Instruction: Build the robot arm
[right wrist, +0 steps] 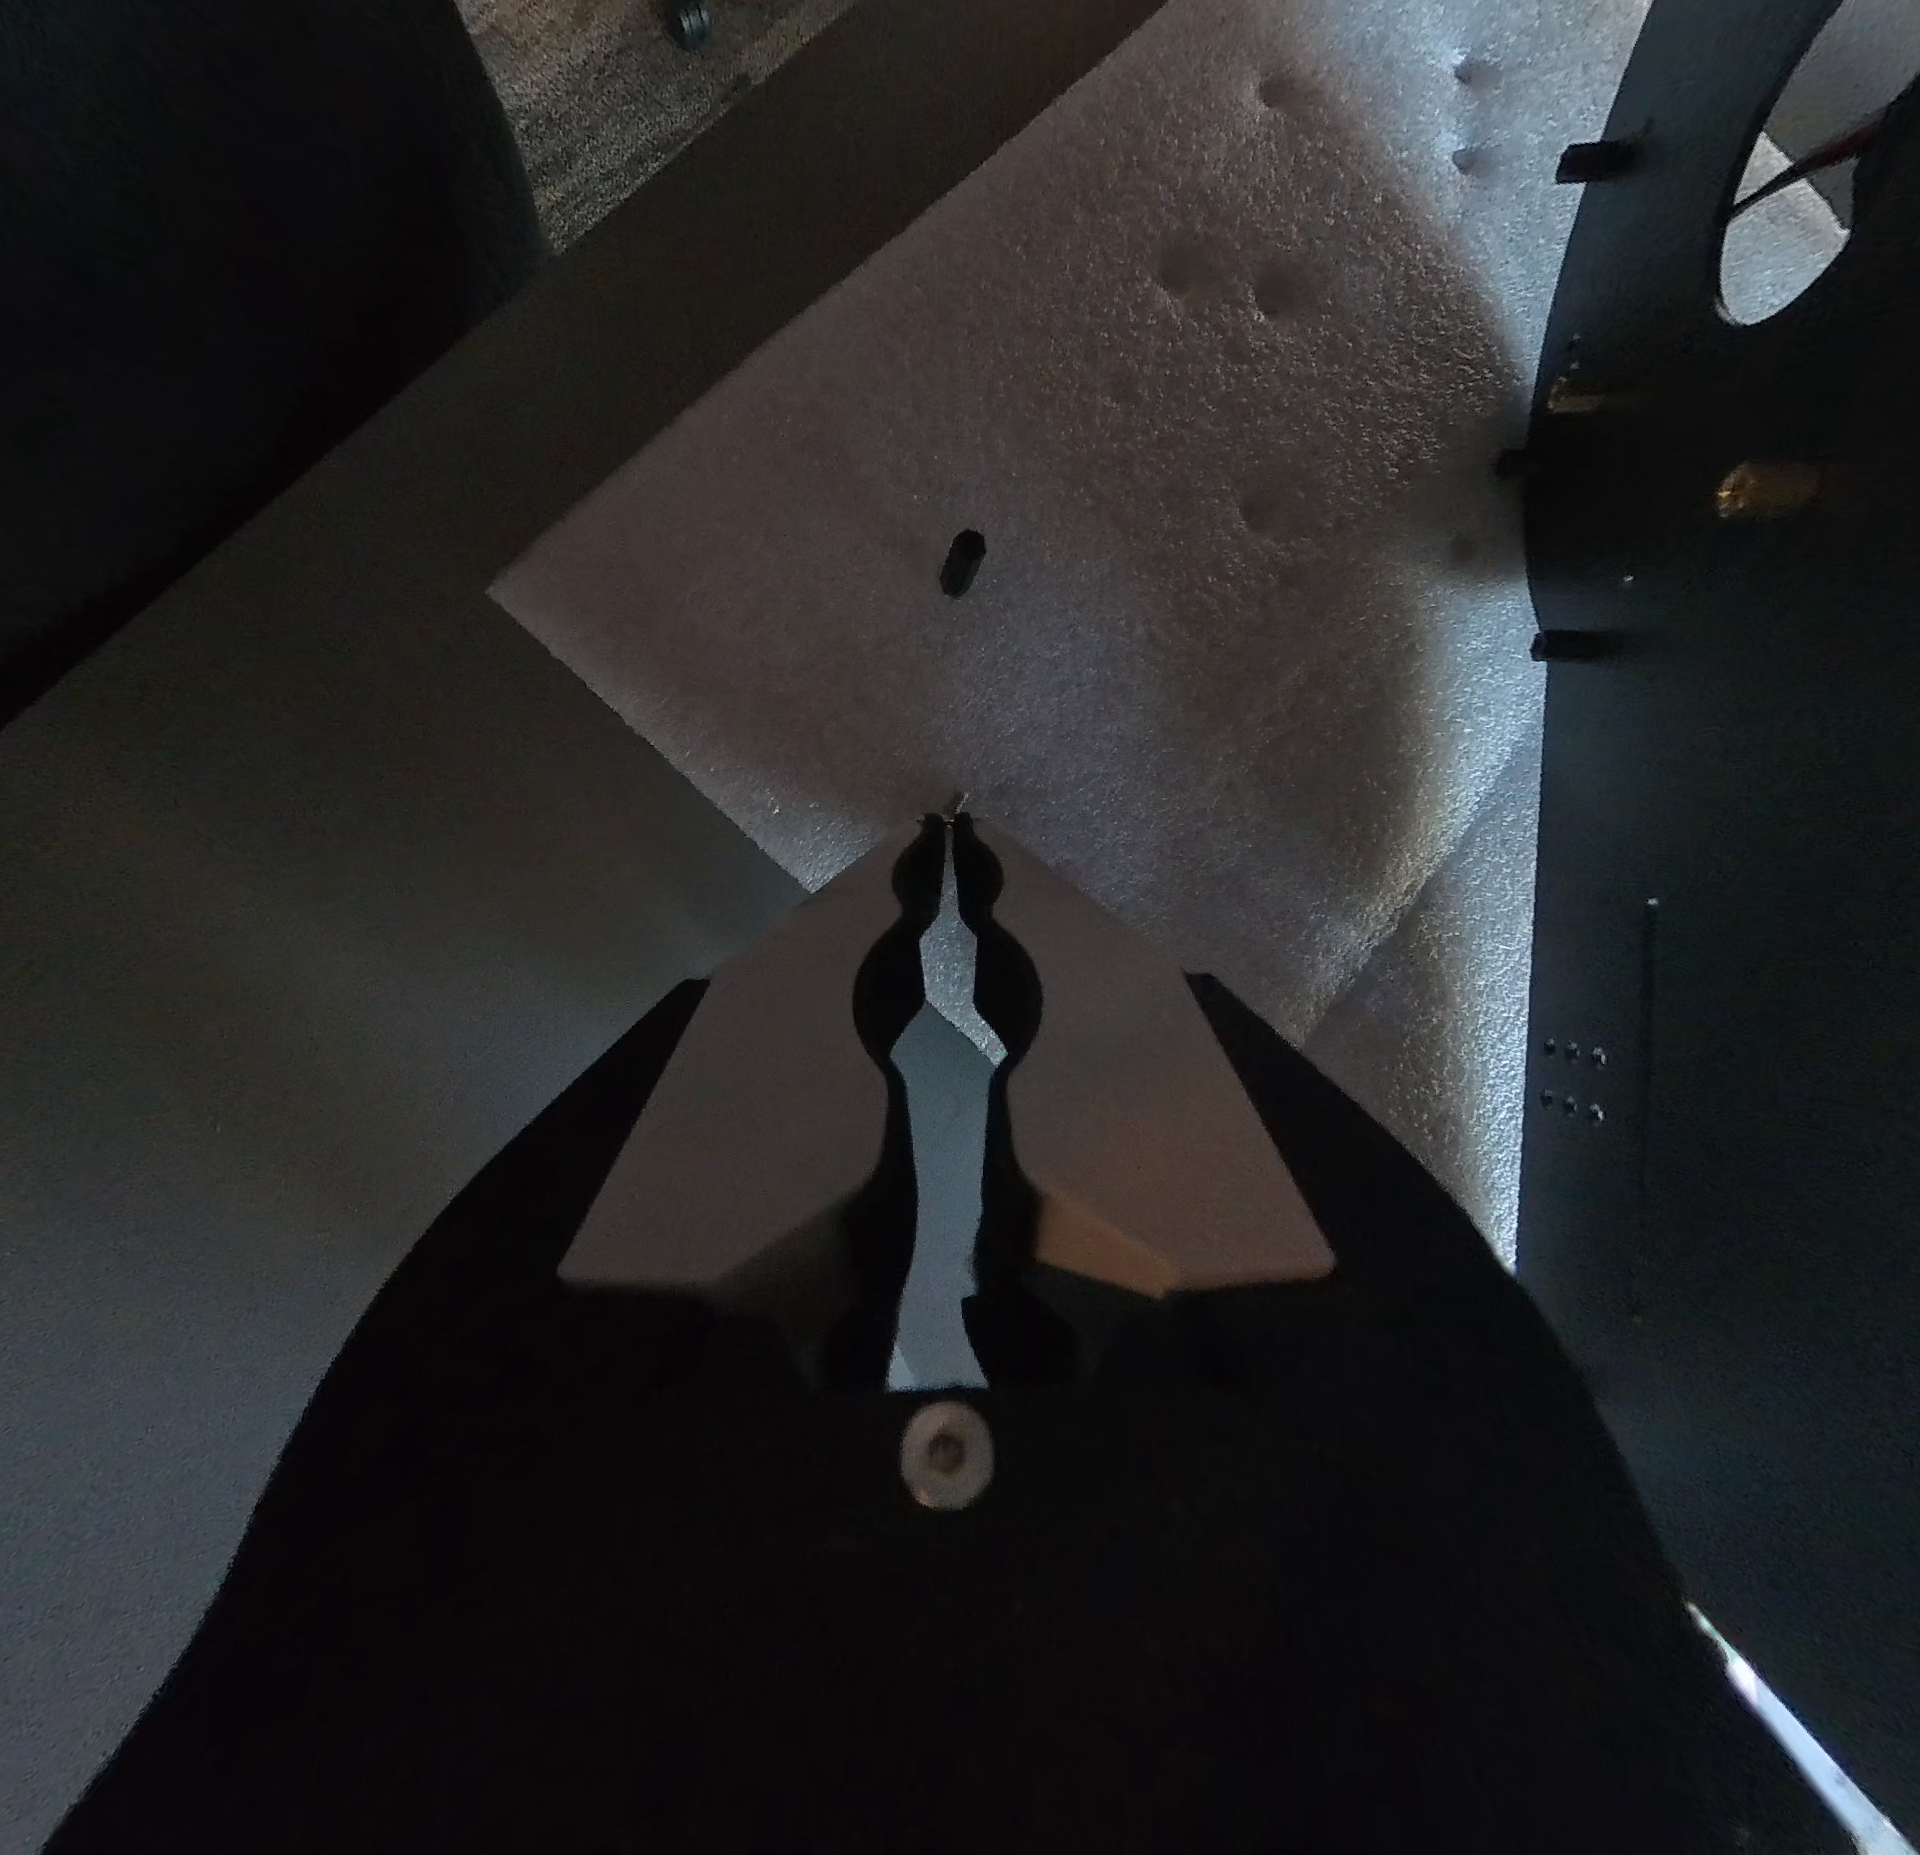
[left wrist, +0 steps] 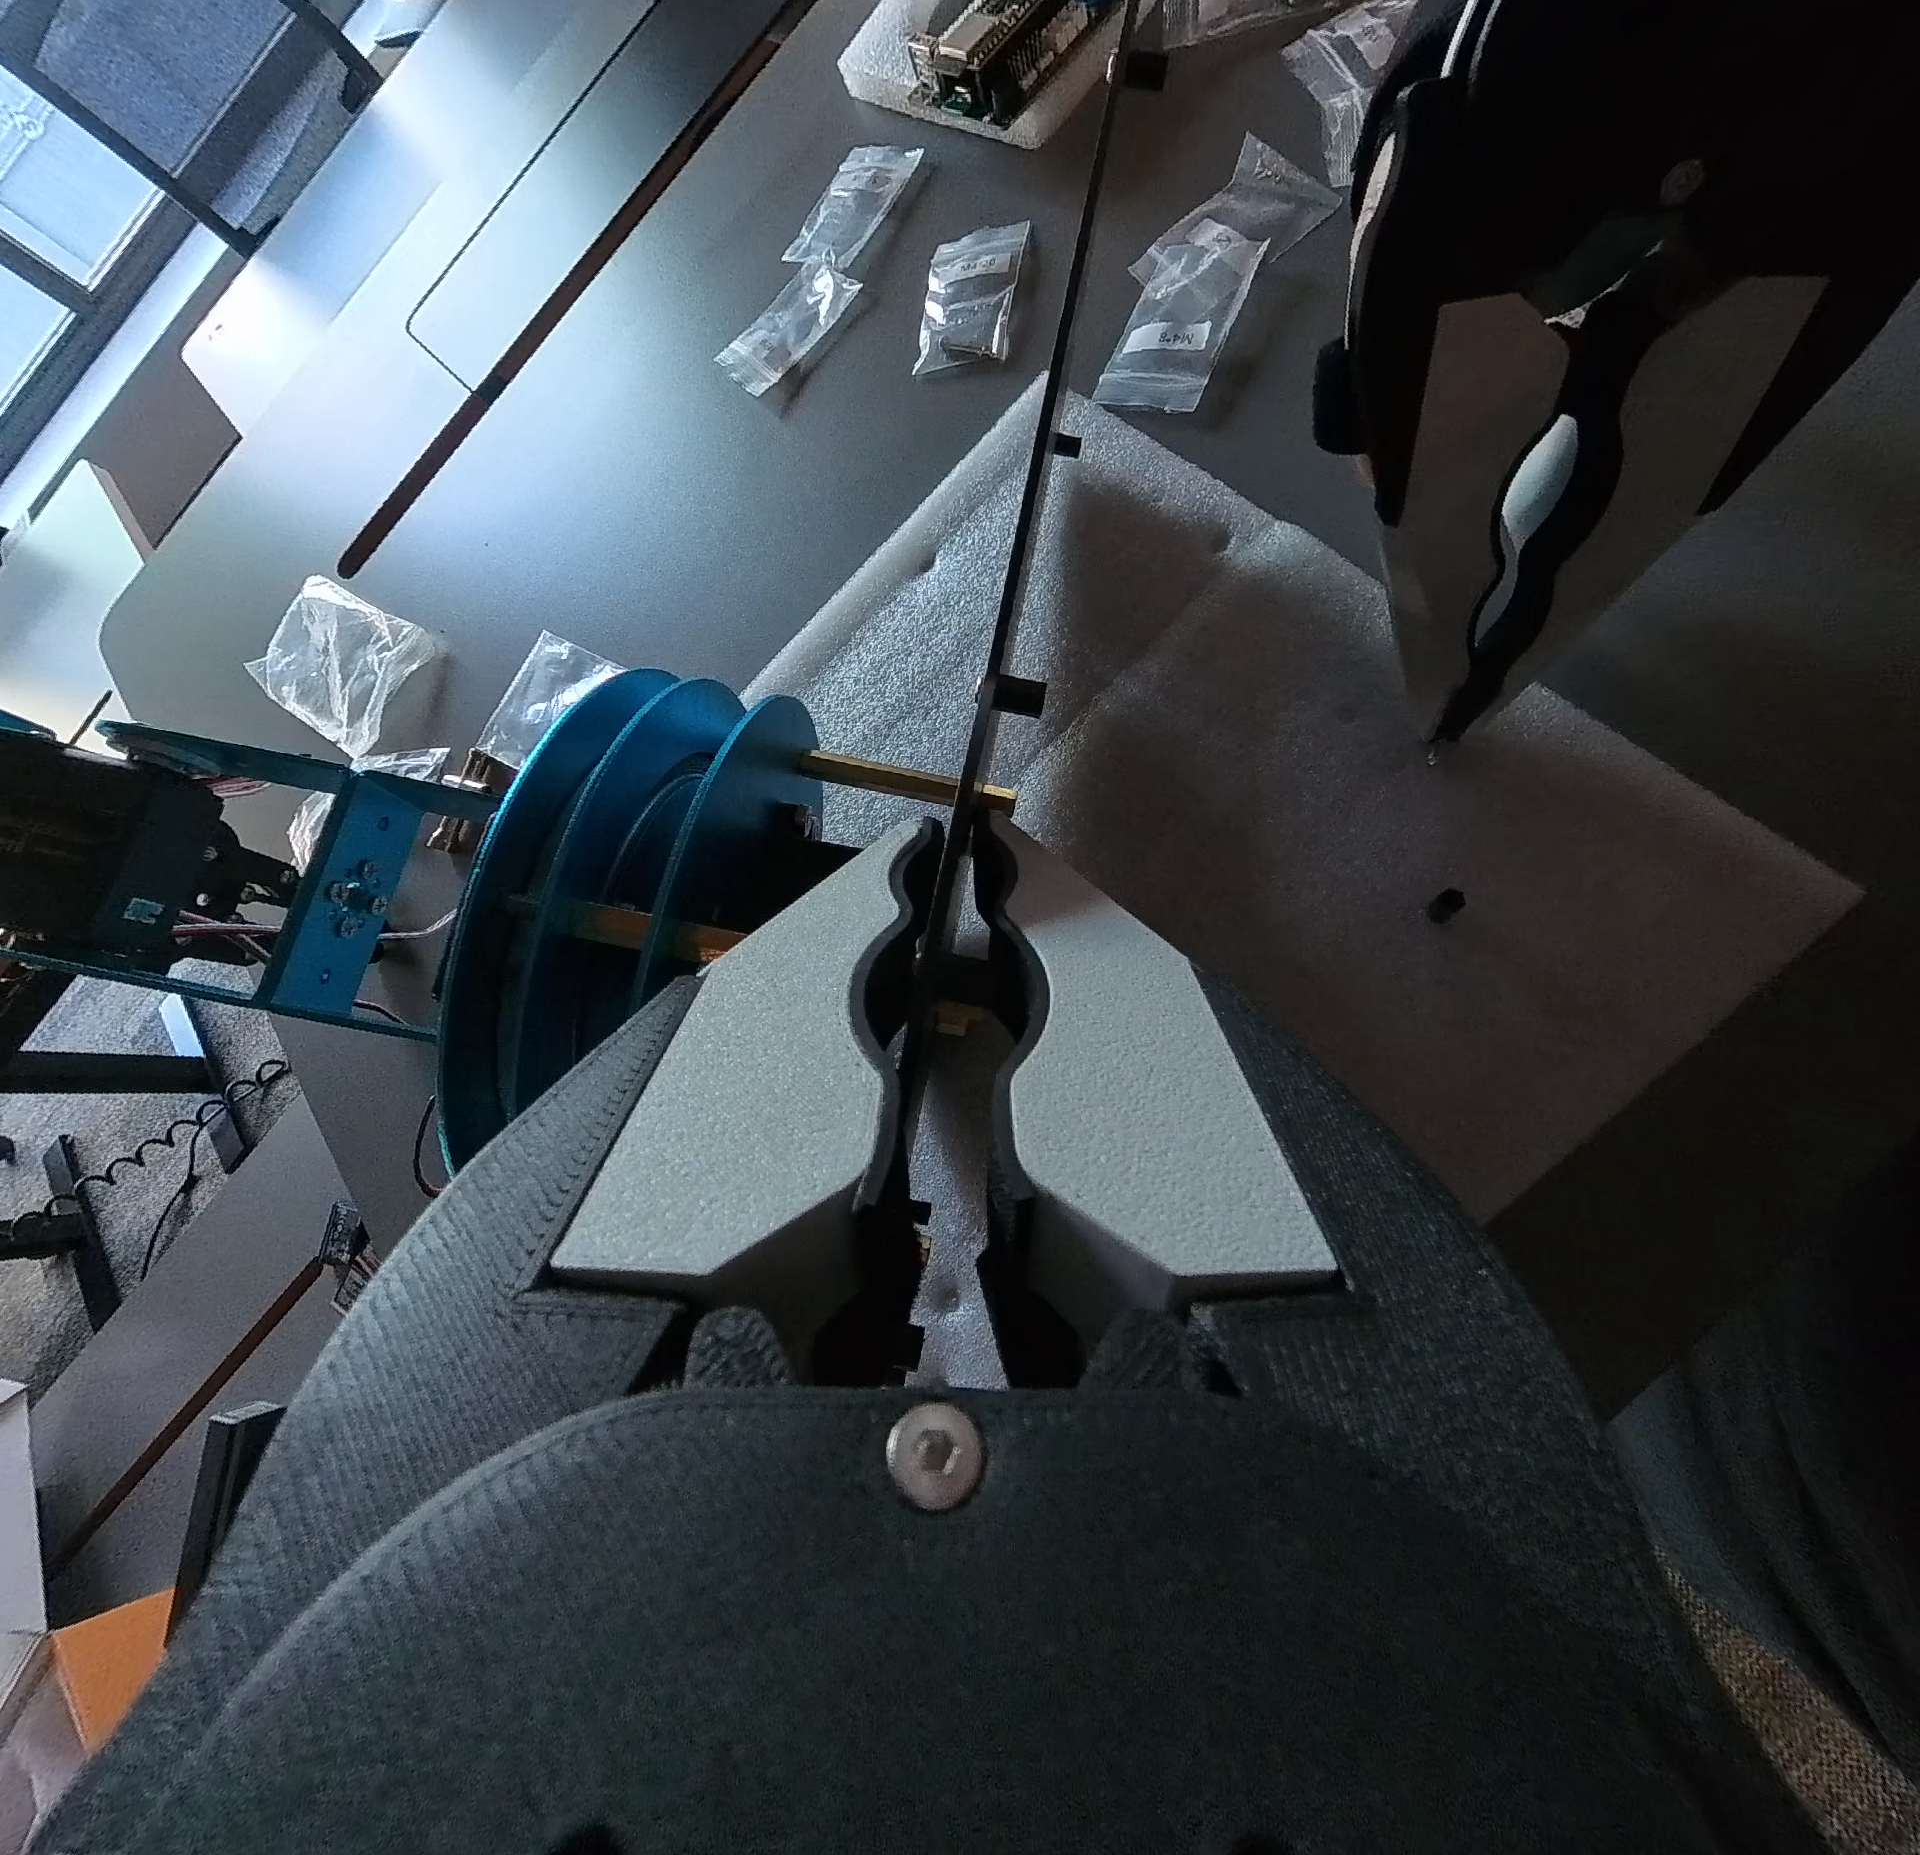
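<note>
A thin black plate (left wrist: 1023, 548) is held edge-on between the closed jaws of the left gripper (left wrist: 948, 849), beside a blue spool assembly (left wrist: 634, 870) on the worktop (left wrist: 644, 434). The jaws of the right gripper (right wrist: 948, 820) are nearly closed on a tiny screw-like part (right wrist: 954, 811), too small to be identified, at the foam sheet (right wrist: 1091, 475). A small black spacer (right wrist: 961, 563) is seen lying nearby on the foam.

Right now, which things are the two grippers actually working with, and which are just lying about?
In hand:
- left gripper, shut on thin black plate seen edge-on
- right gripper, tips closed on tiny metal screw over white foam sheet

Lying about:
- clear plastic parts bags
- circuit board
- small black spacer
- blue disc assembly
</note>
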